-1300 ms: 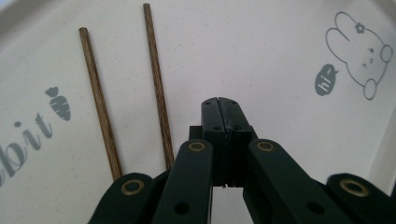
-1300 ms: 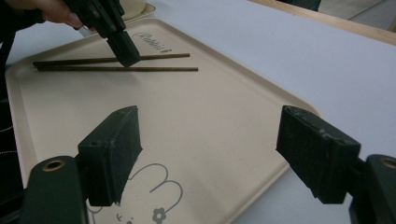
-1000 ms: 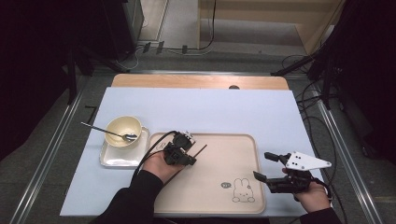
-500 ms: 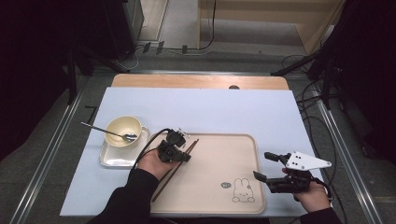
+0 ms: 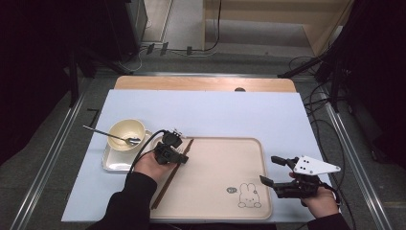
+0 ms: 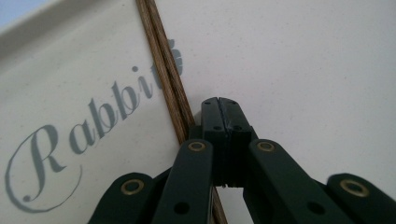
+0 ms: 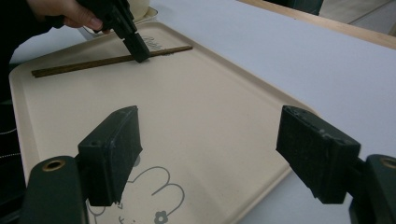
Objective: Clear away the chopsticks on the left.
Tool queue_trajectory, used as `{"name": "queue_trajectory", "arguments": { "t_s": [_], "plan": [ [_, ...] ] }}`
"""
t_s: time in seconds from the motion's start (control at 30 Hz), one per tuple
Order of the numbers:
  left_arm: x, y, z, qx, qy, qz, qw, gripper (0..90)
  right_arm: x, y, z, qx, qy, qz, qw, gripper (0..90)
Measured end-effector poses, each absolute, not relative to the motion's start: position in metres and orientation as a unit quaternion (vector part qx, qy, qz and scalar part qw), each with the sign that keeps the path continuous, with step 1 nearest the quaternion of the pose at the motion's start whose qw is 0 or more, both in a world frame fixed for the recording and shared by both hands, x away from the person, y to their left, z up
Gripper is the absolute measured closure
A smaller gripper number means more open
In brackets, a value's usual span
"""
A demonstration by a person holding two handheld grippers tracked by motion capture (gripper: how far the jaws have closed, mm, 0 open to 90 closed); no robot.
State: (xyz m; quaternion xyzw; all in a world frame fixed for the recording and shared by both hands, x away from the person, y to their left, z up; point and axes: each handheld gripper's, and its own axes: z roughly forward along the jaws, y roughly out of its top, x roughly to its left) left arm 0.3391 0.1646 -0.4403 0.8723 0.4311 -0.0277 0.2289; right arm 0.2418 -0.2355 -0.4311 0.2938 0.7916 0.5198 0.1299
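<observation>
Beige tray (image 6: 299,56) — "Rabbit" lettering (image 6: 93,126), chopsticks (image 6: 166,70)

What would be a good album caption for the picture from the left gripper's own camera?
Shut black left gripper beside brown chopsticks on a cream tray printed "Rabbit".

Table (image 5: 206,84) w/ wooden top, seen bare as a strip at the far edge; the rest is covered by a pale blue mat (image 5: 215,115) laid over it. On the mat, two things are set directly: a large beige tray (image 5: 215,165) w/ a rabbit print, placed at the near edge, approx. centre, and a small white square plate (image 5: 112,163), placed just left of the tray near the near-left corner, their edges almost touching. The mat's far half and right side are left bare.
</observation>
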Motion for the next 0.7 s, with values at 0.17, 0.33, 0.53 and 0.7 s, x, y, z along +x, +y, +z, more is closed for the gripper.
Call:
{"name": "queue_trajectory", "arguments": {
  "t_s": [0.17,0.33,0.53,0.7],
  "plan": [
    [0.341,0.171,-0.44,0.869,0.439,-0.022,0.228,90.0,0.242,-0.235,-0.431,0.294,0.792,0.52,0.13,21.8],
    [0.343,0.181,-0.439,0.864,0.451,-0.016,0.224,90.0,0.242,-0.236,-0.431,0.292,0.791,0.521,0.131,21.8],
    [0.345,0.19,-0.438,0.857,0.466,-0.008,0.221,90.0,0.241,-0.235,-0.431,0.291,0.792,0.521,0.131,21.8],
    [0.345,0.197,-0.437,0.852,0.475,-0.006,0.218,90.0,0.241,-0.235,-0.431,0.292,0.792,0.521,0.13,21.8]
  ]
}}
